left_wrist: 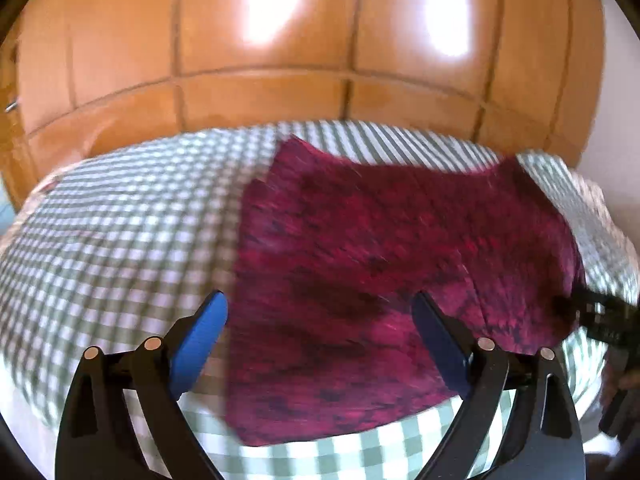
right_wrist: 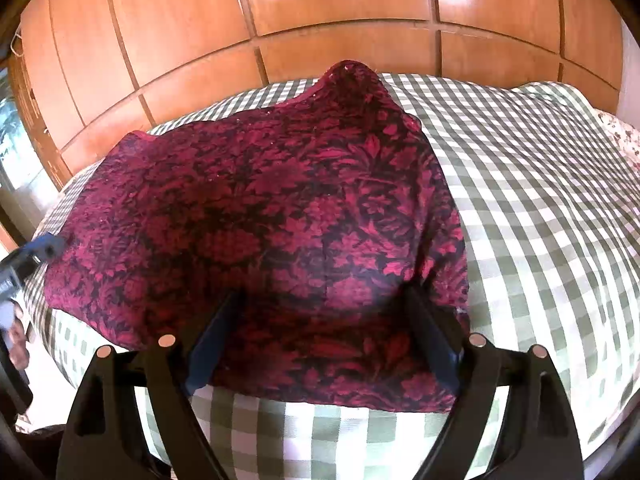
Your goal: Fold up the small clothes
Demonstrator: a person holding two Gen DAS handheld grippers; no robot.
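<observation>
- Left gripper (left_wrist: pixel 320 340) held wide open above the near left part of the cloth, with black arms and blue pads (left_wrist: pixel 200 340); nothing between the fingers, the left finger over the checked cover, the right one over the cloth.
- Right gripper (right_wrist: pixel 320 332) also spread wide, black arms and dark blue pads (right_wrist: pixel 212 336), both fingers low over the near edge of the cloth; contact with the fabric hard to judge, nothing pinched.
- Seen from the right wrist camera: tip of the left gripper at the far left, just beside the left edge of the cloth.
- Seen from the left wrist camera: dark shape of the right gripper (left_wrist: pixel 600 316) at the right border, at the right edge of the cloth; much blurred.
- Dark red cloth (right_wrist: pixel 260 220) with black leaf and flower pattern, soft woven look, lying spread mostly flat on the bed, near its front edge.
- Shape roughly four-sided; far right corner (right_wrist: pixel 352 76) raised in a small peak, a crease and a few wrinkles near the right side.
- Bed cover (right_wrist: pixel 540 200) in green and white check, smooth, slightly bulging.
- Piece of floral fabric (right_wrist: pixel 624 136) at the far right edge of the bed.
- Behind the bed, wooden wardrobe (right_wrist: pixel 320 8) with glossy orange-brown panels and dark seams, bright reflections of light on it.
</observation>
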